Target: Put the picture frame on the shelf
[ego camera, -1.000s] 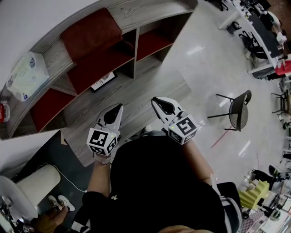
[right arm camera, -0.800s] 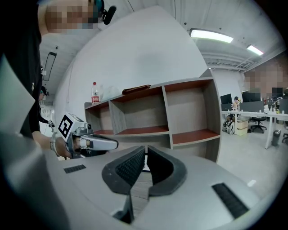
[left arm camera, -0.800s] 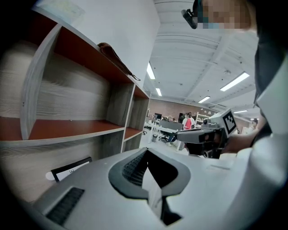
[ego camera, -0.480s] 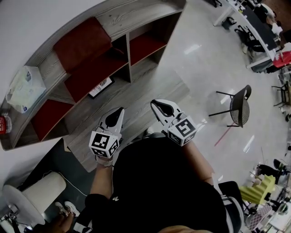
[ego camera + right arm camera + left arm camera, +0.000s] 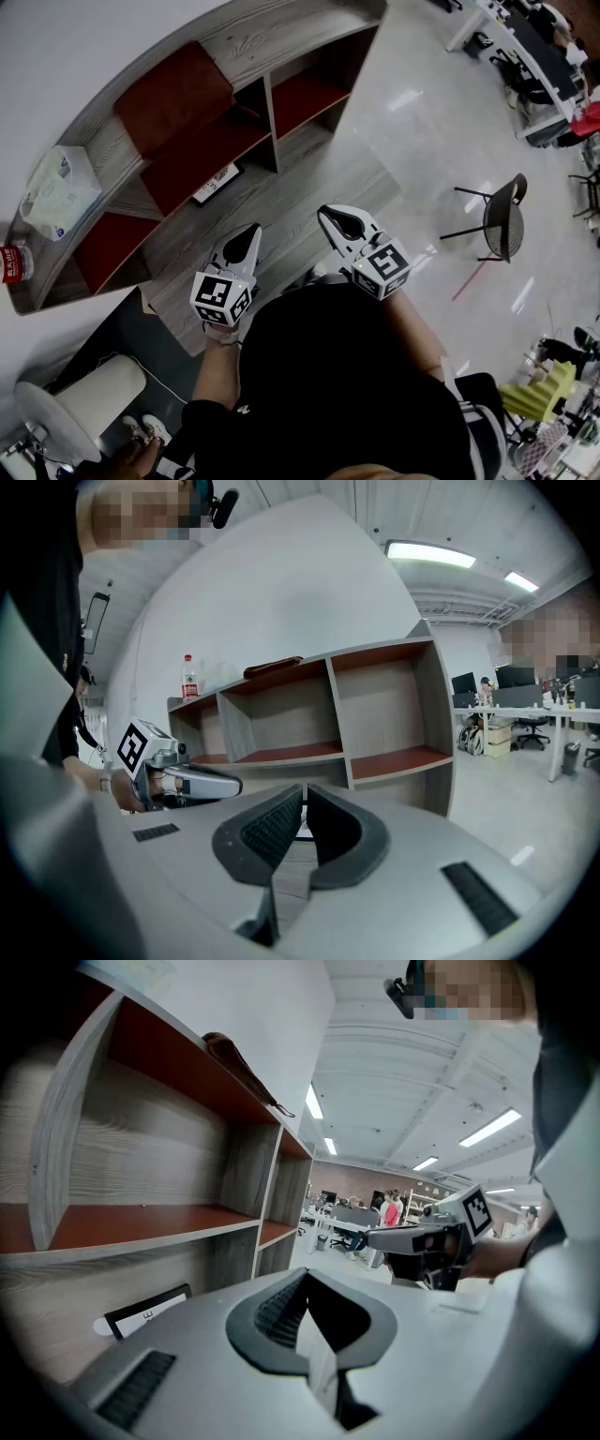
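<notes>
The black-rimmed picture frame leans at the back of the low compartment of the grey wooden shelf unit, which has red boards; it also shows in the left gripper view. My left gripper hovers in front of the shelf, apart from the frame, its jaws shut on nothing. My right gripper is level with it on the right, also shut and empty. Each gripper shows in the other's view: the right gripper and the left gripper.
A tissue pack and a red-labelled bottle sit on the shelf unit's top. A black chair stands on the pale floor to the right. A white round stool is at lower left. Office desks fill the far right.
The head view has shifted slightly, so the shelf sits a little lower right in the picture. Both grippers keep the same pose, shut and empty.
</notes>
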`<state>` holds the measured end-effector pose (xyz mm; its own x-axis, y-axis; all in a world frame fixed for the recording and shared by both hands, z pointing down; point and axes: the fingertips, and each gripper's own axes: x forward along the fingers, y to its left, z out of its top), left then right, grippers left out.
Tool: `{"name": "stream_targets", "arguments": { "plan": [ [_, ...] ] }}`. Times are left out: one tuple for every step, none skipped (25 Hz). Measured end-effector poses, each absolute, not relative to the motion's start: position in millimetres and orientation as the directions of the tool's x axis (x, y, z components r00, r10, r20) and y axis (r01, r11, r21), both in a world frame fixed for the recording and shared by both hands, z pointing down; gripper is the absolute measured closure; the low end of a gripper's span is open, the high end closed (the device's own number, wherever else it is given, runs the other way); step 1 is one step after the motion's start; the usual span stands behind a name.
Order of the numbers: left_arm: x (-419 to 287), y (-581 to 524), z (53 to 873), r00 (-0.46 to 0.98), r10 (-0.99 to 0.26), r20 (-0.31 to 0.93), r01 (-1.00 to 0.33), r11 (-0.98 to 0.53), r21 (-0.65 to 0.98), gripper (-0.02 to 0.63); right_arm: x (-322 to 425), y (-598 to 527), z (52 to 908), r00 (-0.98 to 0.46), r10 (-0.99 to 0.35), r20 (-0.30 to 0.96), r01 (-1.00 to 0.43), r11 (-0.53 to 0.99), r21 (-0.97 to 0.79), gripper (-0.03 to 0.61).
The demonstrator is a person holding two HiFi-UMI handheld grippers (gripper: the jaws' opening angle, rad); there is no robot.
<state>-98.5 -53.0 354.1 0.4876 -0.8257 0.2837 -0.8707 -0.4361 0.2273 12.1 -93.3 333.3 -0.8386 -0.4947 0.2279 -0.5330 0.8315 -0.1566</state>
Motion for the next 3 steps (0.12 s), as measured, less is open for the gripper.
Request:
{"name": "stream_targets", "arguments": {
  "plan": [
    [-98.7, -53.4, 354.6, 0.487, -0.825, 0.286, -0.871, -0.435, 0.228, 0.604, 11.8, -93.7, 333.6, -0.839, -0.494, 0.228, -0.532, 0.832, -0.157, 0.569],
    [-98.8, -53.9, 354.9, 0.486, -0.825, 0.287, -0.871, -0.434, 0.228, 0.604, 11.5, -94.1, 333.8, -0.839, -0.493, 0.229, -0.532, 0.832, -0.159, 0.569],
    [-98.9, -54.3, 355.2, 0.486, -0.825, 0.289, -0.872, -0.433, 0.229, 0.604, 11.3, -94.6, 334.0, -0.84, -0.492, 0.23, -0.531, 0.832, -0.16, 0.569]
  ]
}}
